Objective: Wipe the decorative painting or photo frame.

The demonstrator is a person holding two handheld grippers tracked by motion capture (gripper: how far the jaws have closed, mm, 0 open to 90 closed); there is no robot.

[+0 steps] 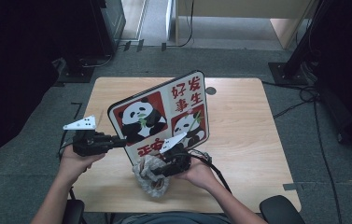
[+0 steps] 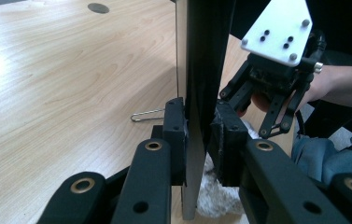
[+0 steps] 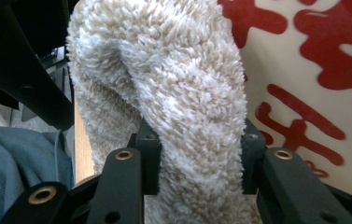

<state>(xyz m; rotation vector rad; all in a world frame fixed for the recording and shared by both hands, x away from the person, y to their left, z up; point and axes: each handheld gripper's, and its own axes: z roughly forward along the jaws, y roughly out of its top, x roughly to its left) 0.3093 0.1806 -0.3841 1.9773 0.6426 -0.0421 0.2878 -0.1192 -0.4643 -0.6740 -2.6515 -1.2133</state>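
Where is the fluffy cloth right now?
In the high view, the fluffy cloth is at the table's near edge, clamped in the right tongs, just below the panda board held upright by the left tongs.

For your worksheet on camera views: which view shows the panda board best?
The high view: the panda board shows its whole printed face. The left gripper view shows its thin edge between closed jaws; the right gripper view shows red lettering.

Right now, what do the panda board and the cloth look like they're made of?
Board: a thin rigid panel, smooth and slightly glossy, with printed pandas and red characters; it could be plastic or coated board, hard to tell. Cloth: off-white fluffy pile, probably microfibre or terry, going by the short looped tufts.
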